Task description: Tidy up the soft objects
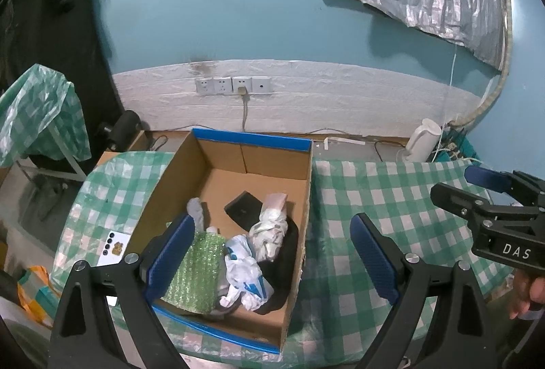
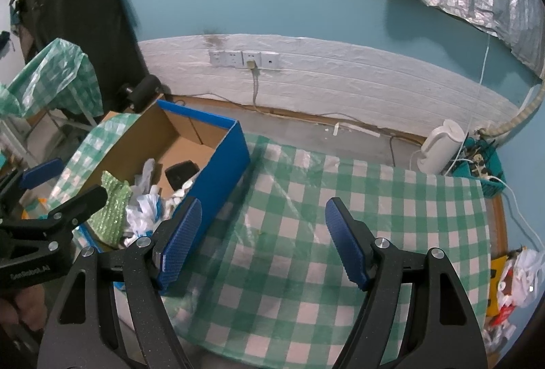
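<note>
Both the left hand-held gripper (image 1: pixel 272 253) and the right hand-held gripper (image 2: pixel 264 243) gape, gripping nothing. Green bubble wrap (image 1: pixel 196 270) and a crumpled white plastic bag (image 1: pixel 247 280) lie inside the blue-edged cardboard box (image 1: pixel 218 137) on the checked surface (image 1: pixel 391 198).

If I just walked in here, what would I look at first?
Probably the cardboard box with blue edges, sitting on the green checked tablecloth. Soft things are piled in its near end: green bubble wrap and crumpled plastic bags. The two claws, left and right, hang open and empty.
</note>
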Motion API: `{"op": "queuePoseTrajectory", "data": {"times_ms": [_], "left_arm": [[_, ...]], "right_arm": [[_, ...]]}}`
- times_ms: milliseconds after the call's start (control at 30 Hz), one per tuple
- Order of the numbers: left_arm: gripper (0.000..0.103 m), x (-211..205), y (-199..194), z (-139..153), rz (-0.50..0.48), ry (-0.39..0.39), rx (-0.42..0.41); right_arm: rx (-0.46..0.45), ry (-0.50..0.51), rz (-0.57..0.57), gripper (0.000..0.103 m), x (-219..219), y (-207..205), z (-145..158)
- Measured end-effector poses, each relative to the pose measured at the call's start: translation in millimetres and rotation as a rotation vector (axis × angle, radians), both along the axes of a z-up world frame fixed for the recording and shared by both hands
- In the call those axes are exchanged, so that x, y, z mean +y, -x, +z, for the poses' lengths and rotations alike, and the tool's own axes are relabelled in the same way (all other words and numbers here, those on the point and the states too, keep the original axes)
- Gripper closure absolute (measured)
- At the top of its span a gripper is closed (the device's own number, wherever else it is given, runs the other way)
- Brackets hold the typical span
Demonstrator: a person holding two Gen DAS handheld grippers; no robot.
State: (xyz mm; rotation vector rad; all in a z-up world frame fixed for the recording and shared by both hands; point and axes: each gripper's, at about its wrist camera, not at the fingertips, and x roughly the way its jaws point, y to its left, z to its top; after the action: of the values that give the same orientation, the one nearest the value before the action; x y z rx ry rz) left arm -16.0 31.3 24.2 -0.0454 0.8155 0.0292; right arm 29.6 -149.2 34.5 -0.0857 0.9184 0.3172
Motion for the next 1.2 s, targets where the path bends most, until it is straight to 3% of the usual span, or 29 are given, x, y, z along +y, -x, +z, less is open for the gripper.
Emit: {"op": "queuePoseTrajectory", "data": {"times_ms": [1200], "left_arm": [[0.009,2.5,0.2,3.0,0.011,-0.01,0.011]], "right_arm": [[-0.001,-0.002,0.013,0.028,8.7,3.8,4.2]]}}
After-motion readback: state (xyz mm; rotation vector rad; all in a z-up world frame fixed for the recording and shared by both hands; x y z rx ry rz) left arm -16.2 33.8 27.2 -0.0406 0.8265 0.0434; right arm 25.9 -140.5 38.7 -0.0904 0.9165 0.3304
